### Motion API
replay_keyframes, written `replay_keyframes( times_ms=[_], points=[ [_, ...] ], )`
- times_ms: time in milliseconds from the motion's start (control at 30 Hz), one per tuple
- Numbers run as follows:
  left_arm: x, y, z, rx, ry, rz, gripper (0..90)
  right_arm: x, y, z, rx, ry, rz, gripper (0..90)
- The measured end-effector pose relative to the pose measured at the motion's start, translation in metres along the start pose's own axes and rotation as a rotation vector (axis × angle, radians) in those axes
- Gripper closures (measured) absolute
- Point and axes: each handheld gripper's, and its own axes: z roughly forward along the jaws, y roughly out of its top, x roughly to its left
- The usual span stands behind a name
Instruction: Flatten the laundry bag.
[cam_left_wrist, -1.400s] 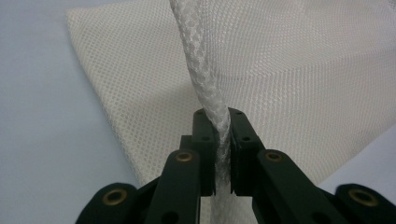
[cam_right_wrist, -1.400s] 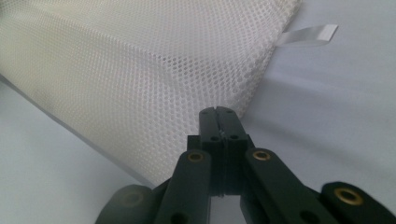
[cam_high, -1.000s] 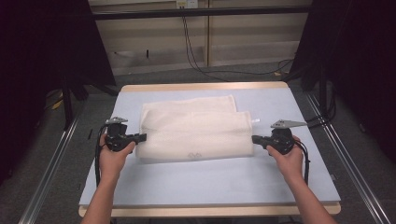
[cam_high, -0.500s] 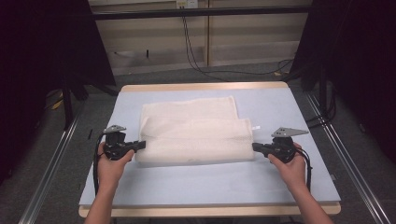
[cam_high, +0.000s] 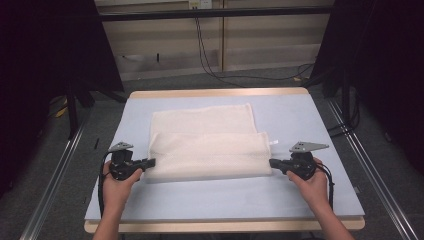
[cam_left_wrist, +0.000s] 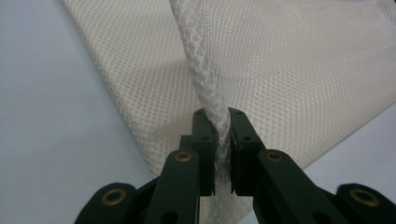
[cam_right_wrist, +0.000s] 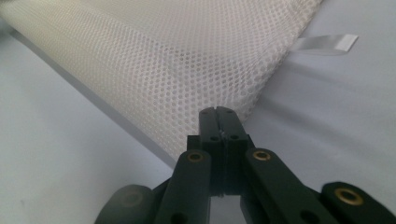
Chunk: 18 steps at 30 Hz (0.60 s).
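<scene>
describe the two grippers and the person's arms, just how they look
Both the left gripper and right gripper are black, with flat linked fingers pinned by brass rivets. Each carries a grey three-cornered plate and trails a black cable. The forearms are bare, no sleeves.

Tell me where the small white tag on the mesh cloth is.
In the high view the tag sticks out from the mesh cloth at its right edge, just above the right gripper.

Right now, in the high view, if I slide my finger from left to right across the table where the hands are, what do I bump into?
Left hand → left gripper → white mesh cloth → right gripper → right hand.
</scene>
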Motion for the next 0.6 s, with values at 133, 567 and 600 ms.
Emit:
replay_keyframes(
  times_ms=[133,567,600],
  points=[
    [-0.001,-0.005,-0.002,0.01,-0.005,0.001,82.9,0.002,0.0,0.0,0.015,0.001,-0.005,90.0],
    [-0.005,-0.021,-0.004,0.06,0.005,0.004,82.6,0.005,0.0,0.004,0.032,0.004,-0.019,89.7],
    [-0.005,-0.021,-0.004,0.06,0.005,0.004,82.7,0.005,0.0,0.004,0.032,0.004,-0.019,89.7]
  ],
)
